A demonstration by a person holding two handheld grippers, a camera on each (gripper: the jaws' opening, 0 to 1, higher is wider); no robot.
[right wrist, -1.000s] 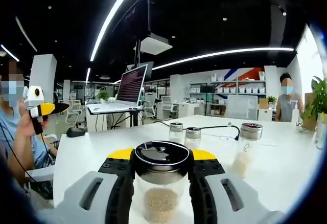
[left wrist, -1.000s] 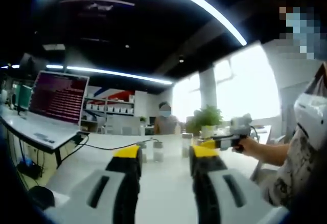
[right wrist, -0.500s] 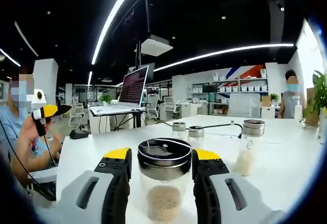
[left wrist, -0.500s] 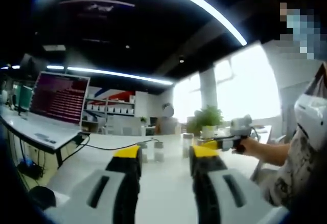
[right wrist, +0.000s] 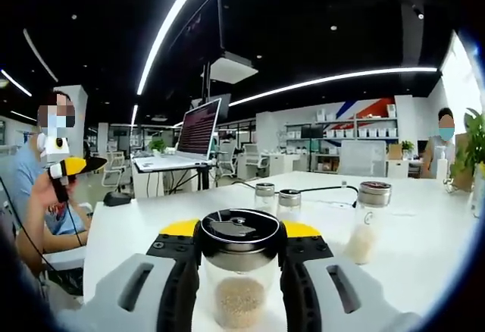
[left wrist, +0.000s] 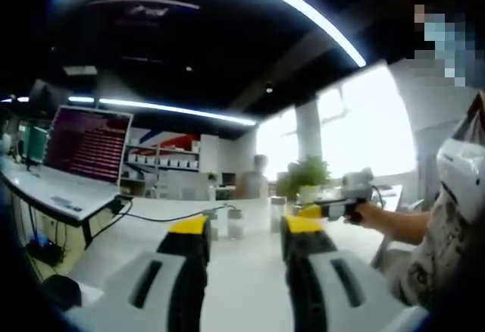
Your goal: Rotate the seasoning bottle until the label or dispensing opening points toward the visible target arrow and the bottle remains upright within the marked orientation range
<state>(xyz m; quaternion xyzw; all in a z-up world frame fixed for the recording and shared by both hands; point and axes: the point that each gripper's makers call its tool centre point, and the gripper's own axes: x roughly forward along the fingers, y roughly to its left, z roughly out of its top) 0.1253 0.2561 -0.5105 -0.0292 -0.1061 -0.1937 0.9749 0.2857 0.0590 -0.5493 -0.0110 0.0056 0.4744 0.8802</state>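
Your right gripper (right wrist: 239,252) had its jaws clamped on the seasoning bottle (right wrist: 239,271), which stood upright on the white table (right wrist: 409,264), dark lid up, grains inside. Your left gripper (left wrist: 244,230) hung clear with its jaws apart and nothing between them. No target arrow or label could be made out, so alignment was unverified; my judgement: rotation remained.

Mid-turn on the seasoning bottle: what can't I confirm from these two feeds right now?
- Target arrow and orientation marks: none can be made out on the table in the right gripper view.
- Seasoning bottle base and its contact with the table: cut off by the bottom edge, flanked by the right tongs.
- Lid opening direction: the dark lid reflects glare.
- Bottles beyond the left tongs in the left gripper view: too small and blurred.
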